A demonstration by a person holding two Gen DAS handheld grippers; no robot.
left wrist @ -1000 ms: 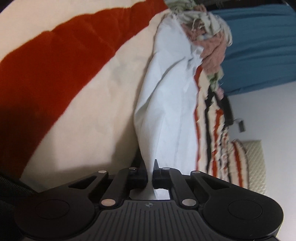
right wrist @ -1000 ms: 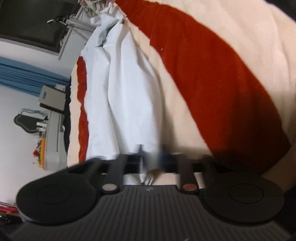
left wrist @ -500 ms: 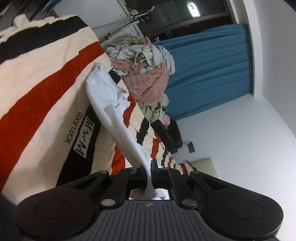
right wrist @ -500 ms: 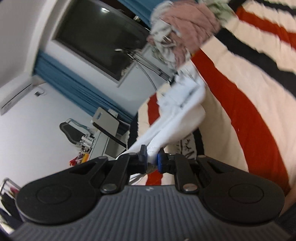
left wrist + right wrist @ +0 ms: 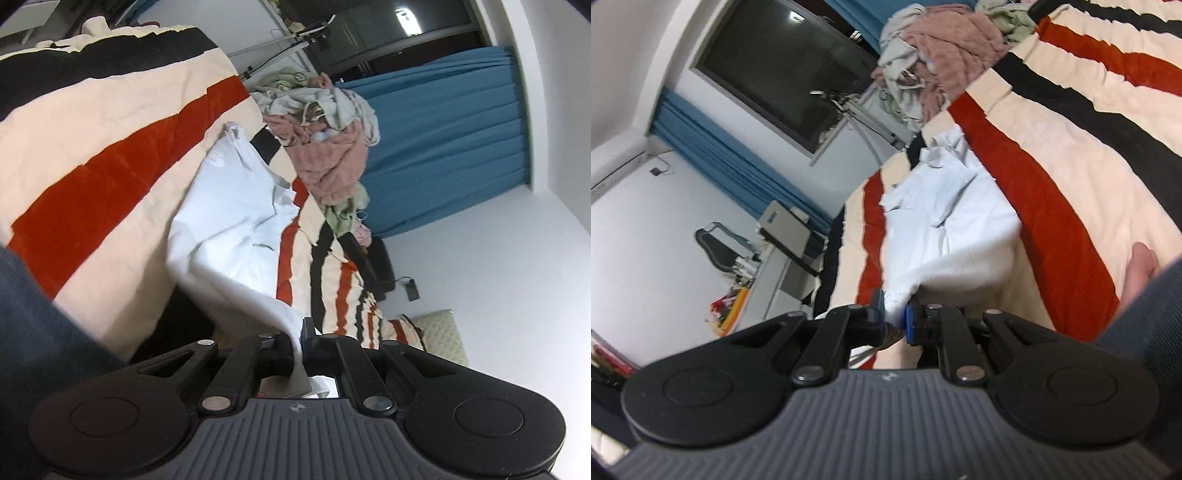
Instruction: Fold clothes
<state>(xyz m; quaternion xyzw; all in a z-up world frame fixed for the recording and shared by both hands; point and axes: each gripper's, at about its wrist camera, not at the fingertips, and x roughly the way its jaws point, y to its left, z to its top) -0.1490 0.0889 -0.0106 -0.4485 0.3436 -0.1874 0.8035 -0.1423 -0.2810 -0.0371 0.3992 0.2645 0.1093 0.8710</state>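
- Shirt (image 5: pixel 236 221): pale blue, collared. It lies on the bed, its near hem lifted off the blanket and pinched at two corners. Long axis runs away from both cameras, collar (image 5: pixel 942 149) at the far end, pointing toward the laundry pile. Body creased, one fold running along its length.
- Left gripper (image 5: pixel 297 341): jaws closed tight on one near corner of the shirt; white cloth passes between the pads and hangs behind them.
- Right gripper (image 5: pixel 894 319): jaws nearly closed, clamping a bunched corner of the same hem; blue pad visible on its right finger.
- Blanket (image 5: pixel 110 155): cream with red and black stripes, covers the bed beneath the shirt.
- Laundry pile (image 5: pixel 328 147): pink, grey and green garments heaped beyond the collar, apart from the shirt.
- Curtain (image 5: pixel 443 140): blue, behind the pile.
- Pillow (image 5: pixel 439 336): cream, at the bed edge near the wall.
- Sleeve (image 5: pixel 1145 332): dark blue, at the right edge of the right wrist view, a hand (image 5: pixel 1139 266) just beside it.
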